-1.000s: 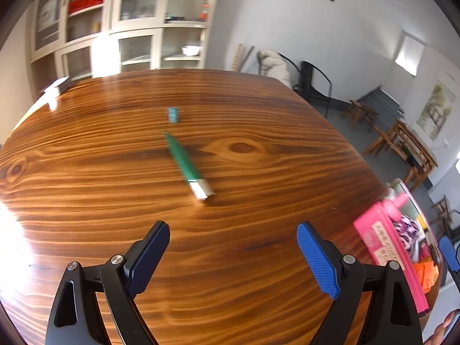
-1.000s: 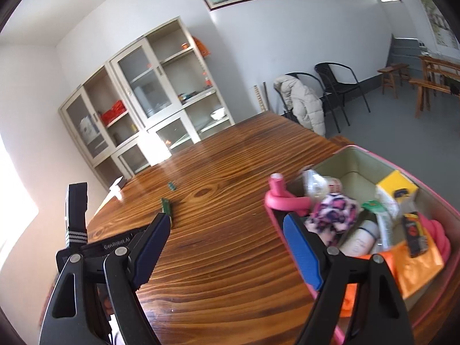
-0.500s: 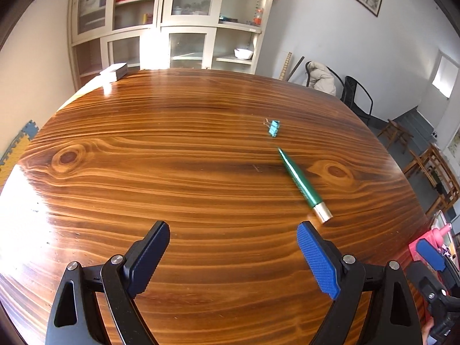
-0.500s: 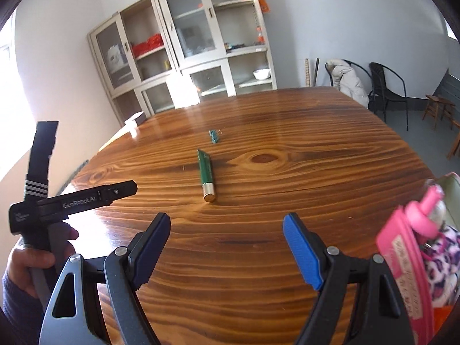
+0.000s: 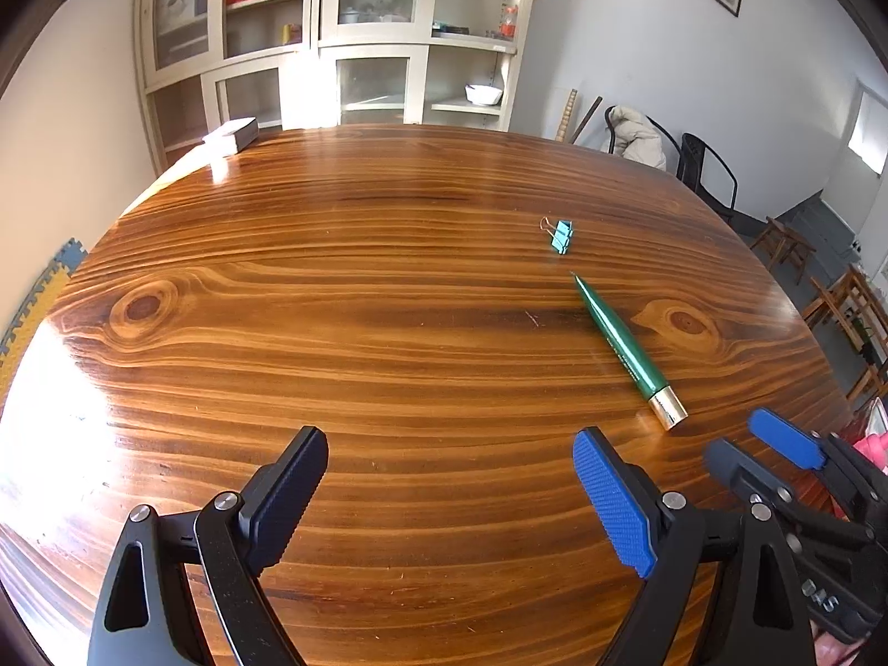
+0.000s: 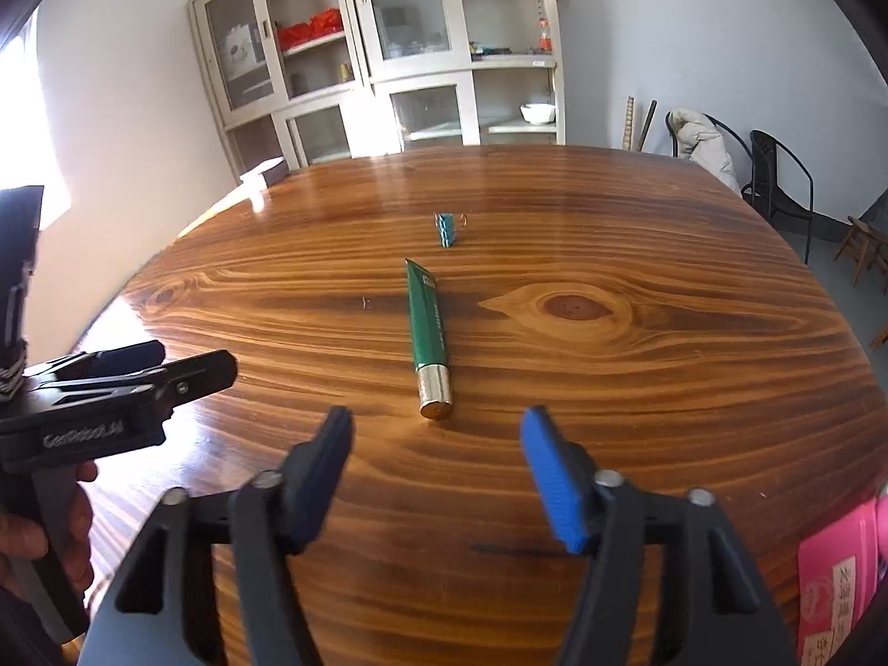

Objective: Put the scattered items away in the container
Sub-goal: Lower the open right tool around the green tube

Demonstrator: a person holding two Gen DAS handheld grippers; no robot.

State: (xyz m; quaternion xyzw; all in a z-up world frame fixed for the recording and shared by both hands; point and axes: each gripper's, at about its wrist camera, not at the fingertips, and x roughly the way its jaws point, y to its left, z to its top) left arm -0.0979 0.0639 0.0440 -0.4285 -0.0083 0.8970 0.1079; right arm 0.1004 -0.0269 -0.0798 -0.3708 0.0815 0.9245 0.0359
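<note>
From the left wrist camera, the left gripper (image 5: 449, 499) hangs over the wooden table (image 5: 333, 344) with its jaws spread wide and only bare wood between them. Ahead and to the right lies a green tube (image 5: 621, 347) with a gold cap, slanting toward the lower right, and a little past its thin end sits a small teal binder clip (image 5: 561, 236). The right gripper (image 5: 760, 444) reaches in from the right edge, its tips near the tube's cap. A stack of white cards (image 5: 233, 134) rests at the far left corner of the table, with glass-fronted cabinets (image 5: 333, 39) behind and a chair with a pale coat (image 5: 638, 136) by the wall. From the right wrist camera, the right gripper (image 6: 438, 458) has its jaws closing, about half open, with nothing between them; the green tube (image 6: 428, 336) lies just beyond the tips, cap toward the camera, and nothing lies between. The binder clip (image 6: 445, 229) sits just past it. The left gripper (image 6: 166, 366) stands off to the left in a hand (image 6: 39, 533), clear of the tube. At the lower right edge shows a pink packet (image 6: 838, 571); whether it sits in the container I cannot tell.
</note>
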